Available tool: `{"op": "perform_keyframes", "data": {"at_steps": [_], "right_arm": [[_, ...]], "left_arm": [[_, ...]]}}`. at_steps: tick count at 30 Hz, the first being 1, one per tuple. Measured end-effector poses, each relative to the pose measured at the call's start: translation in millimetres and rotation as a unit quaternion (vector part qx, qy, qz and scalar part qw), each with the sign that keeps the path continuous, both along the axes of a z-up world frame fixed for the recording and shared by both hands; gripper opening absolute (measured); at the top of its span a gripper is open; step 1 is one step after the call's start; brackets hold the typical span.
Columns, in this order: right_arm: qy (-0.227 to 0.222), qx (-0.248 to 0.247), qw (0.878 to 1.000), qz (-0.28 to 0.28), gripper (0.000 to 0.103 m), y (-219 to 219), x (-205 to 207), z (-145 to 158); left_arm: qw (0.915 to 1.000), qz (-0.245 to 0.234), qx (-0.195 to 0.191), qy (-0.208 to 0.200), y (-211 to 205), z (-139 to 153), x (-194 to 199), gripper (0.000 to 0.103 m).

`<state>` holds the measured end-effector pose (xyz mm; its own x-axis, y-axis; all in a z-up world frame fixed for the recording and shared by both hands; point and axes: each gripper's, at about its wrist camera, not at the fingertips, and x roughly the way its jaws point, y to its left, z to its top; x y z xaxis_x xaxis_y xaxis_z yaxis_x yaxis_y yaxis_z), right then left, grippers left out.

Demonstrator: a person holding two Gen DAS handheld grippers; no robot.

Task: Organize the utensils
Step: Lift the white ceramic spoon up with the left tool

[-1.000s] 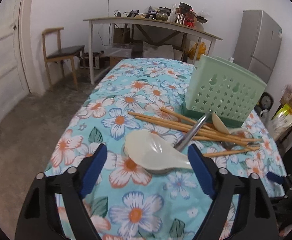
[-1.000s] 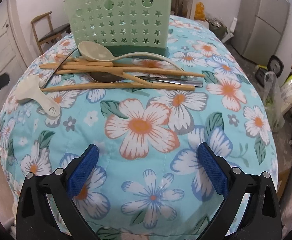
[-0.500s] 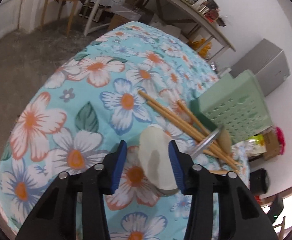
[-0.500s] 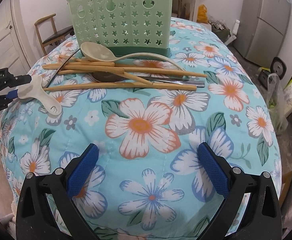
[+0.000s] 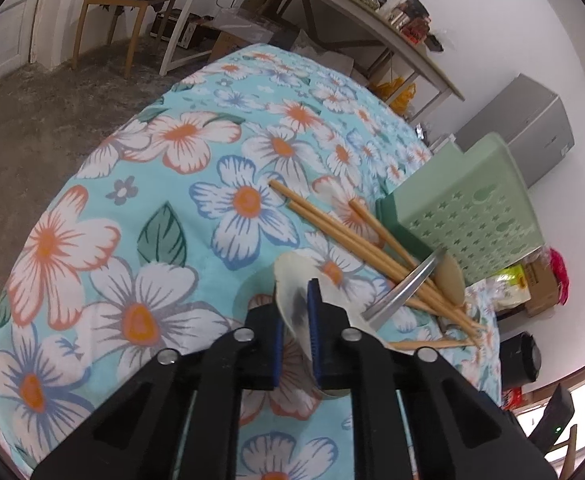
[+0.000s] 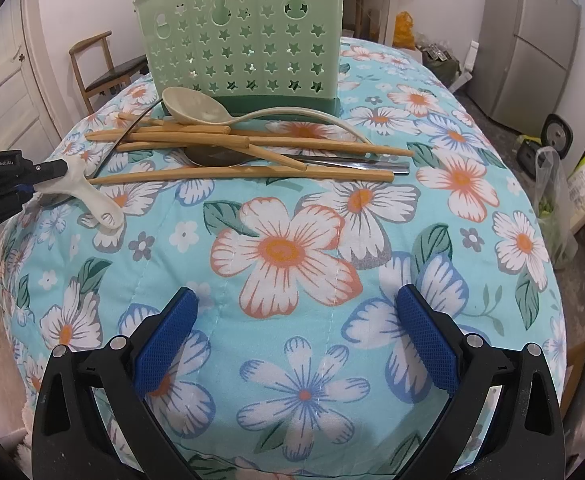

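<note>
While the white rice paddle (image 5: pixel 292 300) is pinched by the just-closed left tongs (image 5: pixel 294 320), apparently near its edge, it could slip; right tongs (image 6: pixel 296 336) are held open.

- Left gripper (image 5: pixel 296 320) — black plastic frame, angular arms that widen toward the camera, triangular cut-outs in the lower body.
- Blue pads (image 5: pixel 313 320) on the inner faces of its fingers, narrow and ribbed.
- Round silver screw heads at the pivots, four in a row across the arms.
- Seen from the right wrist view as a black body at the left edge, with small white lettering, partly legible.
- Right gripper (image 6: pixel 296 336) — same black frame, glossy, with triangular openings near the base.
- Blue pads (image 6: pixel 426 340) with a fine diamond-knurled texture, rounded at the tips.
- Silver screws at each joint, two per side.
</note>
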<state>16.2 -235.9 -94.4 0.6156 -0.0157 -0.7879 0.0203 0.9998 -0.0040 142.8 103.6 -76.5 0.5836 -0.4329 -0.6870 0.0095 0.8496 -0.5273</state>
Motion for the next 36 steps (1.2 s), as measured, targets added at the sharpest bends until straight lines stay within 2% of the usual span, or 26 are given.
{"op": "perform_keyframes", "data": {"at_steps": [12,22,30,33,36], "right_arm": [[-0.011,0.002,1.000,0.003,0.096,4,-2,1],[-0.024,0.002,1.000,0.001,0.096,1,-4,-1],[-0.028,-0.007,1.000,0.008,0.095,1,-10,2],[-0.044,-0.018,0.999,0.015,0.095,5,-15,11],[-0.083,-0.040,0.995,0.040,0.095,21,-21,27]], "left_arm": [[0.9960,0.014,-0.049,-0.073,15,45,-21,0.003],[0.9910,0.016,-0.055,-0.121,23,75,-47,0.003],[0.9829,0.028,-0.065,-0.170,44,103,-70,0.003],[0.9792,0.041,-0.068,-0.187,57,112,-79,0.003],[0.9759,0.059,-0.070,-0.198,72,120,-86,0.003]]}}
